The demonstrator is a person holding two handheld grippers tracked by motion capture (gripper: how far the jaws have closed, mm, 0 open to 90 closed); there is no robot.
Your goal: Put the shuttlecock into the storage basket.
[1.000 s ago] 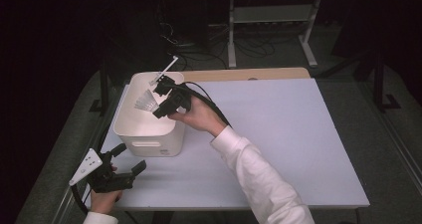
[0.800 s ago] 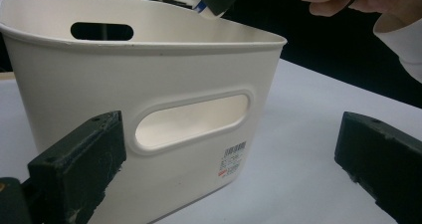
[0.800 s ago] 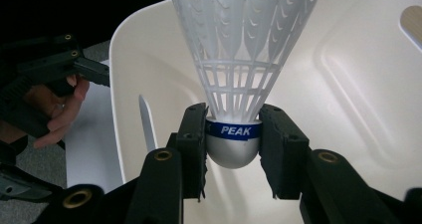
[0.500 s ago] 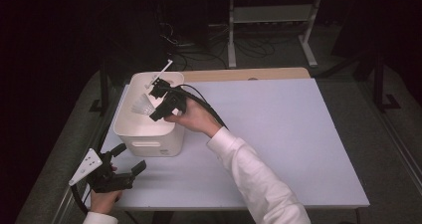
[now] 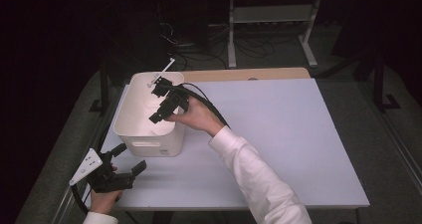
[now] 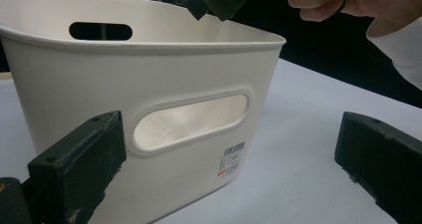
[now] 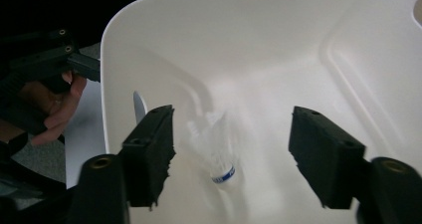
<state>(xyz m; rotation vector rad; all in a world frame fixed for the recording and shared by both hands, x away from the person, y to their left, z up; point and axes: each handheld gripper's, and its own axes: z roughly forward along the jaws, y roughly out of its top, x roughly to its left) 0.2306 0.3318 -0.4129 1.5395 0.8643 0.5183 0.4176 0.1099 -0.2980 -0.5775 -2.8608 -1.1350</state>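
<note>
From above, the right gripper (image 5: 160, 100) hangs over the white bin (image 5: 130, 134). The left gripper (image 6: 234, 159) waits near the bin's handle hole, jaws wide apart. The right gripper's view shows a shuttlecock (image 7: 215, 152) lying inside, between its spread jaws, probably just let go.

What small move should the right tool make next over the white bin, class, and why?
Probably lift the right tool clear of the white bin. Its jaws stand open, and the shuttlecock lies between them on the bin floor, apparently untouched by either jaw, so it looks released.
</note>
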